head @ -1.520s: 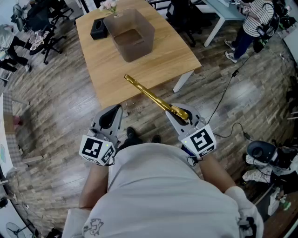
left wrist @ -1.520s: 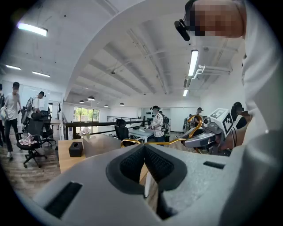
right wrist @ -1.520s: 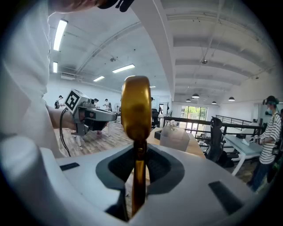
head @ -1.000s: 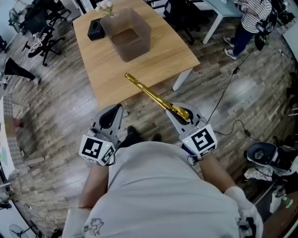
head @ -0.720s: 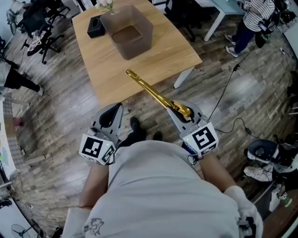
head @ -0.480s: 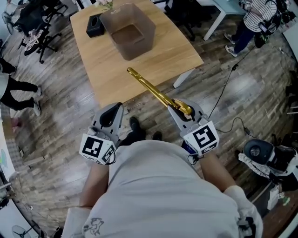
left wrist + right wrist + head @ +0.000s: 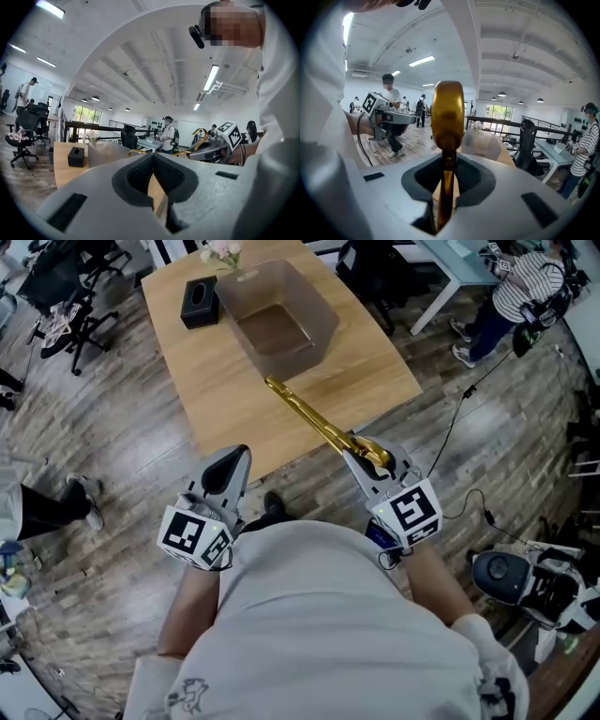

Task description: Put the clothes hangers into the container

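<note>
My right gripper [image 7: 363, 450] is shut on a gold clothes hanger [image 7: 314, 420]. The hanger's long body slants up-left over the wooden table [image 7: 225, 399], and its far end lies close to the translucent grey container [image 7: 281, 320], which looks empty. In the right gripper view the hanger [image 7: 446, 117] stands upright between the pads of the right gripper [image 7: 446, 171], with the container [image 7: 480, 143] behind it. My left gripper [image 7: 233, 461] hovers off the table's near edge. Its jaws [image 7: 153, 161] are shut with nothing between them.
A black tissue box [image 7: 200, 301] and flowers stand at the table's far end. A person in a striped shirt [image 7: 520, 287] stands at the far right, with a cable [image 7: 459, 427] on the floor. Chairs [image 7: 66, 296] sit far left; someone's leg [image 7: 42, 507] is at the left.
I have come closer to the table. The hanger's far end has moved from the table's front edge to near the container. Both grippers keep their states.
</note>
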{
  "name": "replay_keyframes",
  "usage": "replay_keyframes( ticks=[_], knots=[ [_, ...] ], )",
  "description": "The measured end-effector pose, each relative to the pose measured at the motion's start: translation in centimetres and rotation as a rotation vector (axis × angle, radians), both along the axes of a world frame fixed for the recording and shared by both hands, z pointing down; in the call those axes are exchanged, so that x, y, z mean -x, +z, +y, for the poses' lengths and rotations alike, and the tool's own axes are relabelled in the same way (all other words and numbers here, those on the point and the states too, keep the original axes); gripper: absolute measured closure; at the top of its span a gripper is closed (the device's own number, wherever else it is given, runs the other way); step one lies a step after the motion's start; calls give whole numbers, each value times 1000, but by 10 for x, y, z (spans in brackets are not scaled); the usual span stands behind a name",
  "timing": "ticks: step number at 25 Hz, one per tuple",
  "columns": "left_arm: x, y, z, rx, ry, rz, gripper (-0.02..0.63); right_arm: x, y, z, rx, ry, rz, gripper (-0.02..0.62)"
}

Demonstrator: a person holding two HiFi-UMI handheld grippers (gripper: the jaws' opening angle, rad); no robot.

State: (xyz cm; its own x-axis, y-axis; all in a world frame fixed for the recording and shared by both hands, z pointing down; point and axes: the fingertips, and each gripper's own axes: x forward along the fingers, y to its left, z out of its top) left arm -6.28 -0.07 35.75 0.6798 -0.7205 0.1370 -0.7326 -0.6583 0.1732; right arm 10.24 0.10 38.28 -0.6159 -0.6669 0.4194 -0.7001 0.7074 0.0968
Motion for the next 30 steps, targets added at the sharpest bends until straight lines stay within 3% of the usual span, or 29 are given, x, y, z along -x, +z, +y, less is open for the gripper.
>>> replay_keyframes(
  ticks=[12, 30],
  knots=[
    [54, -10, -42, -34, 47, -53, 600, 49, -3, -50, 17, 41, 45, 525],
    [76, -2, -97, -5, -48, -73, 600, 43, -4, -150, -12, 23, 96, 525]
  ],
)
